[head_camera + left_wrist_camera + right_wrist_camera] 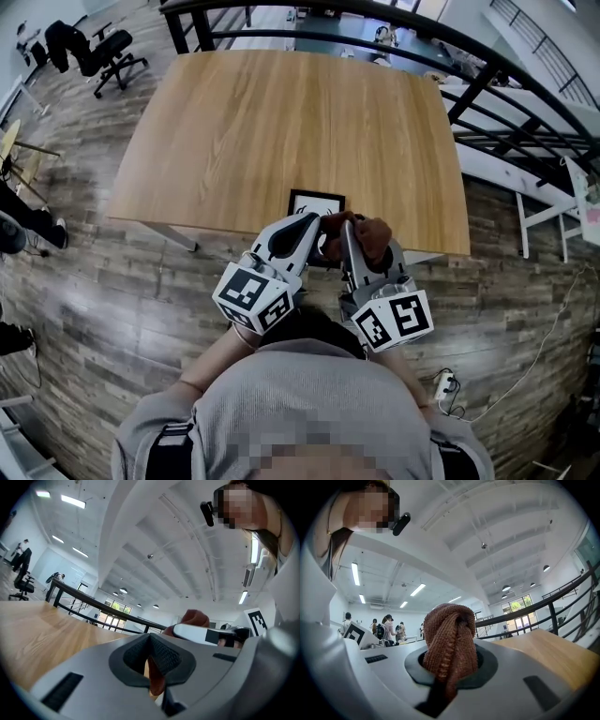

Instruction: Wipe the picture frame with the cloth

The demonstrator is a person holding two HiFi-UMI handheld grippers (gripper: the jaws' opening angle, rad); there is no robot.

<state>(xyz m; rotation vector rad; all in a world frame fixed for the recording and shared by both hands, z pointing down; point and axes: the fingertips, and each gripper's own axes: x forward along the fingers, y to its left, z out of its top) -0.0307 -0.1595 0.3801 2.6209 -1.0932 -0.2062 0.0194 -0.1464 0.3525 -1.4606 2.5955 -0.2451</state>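
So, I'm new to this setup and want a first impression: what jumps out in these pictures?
The bunched brown cloth clamped in the right claw fills the right gripper view. In the head view both claws sit close together by the black picture frame at the near edge of the wooden table. The left claw is shut on what seems a thin corner of that cloth.

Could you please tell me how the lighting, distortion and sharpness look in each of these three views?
Head view: even light, soft shadows, and the fisheye bows the table edges and the railing. Left gripper view: dark round vignette, ceiling lights blown out, nearest parts soft. Right gripper view: same vignette, cloth sharp enough to show its knit, window bright.
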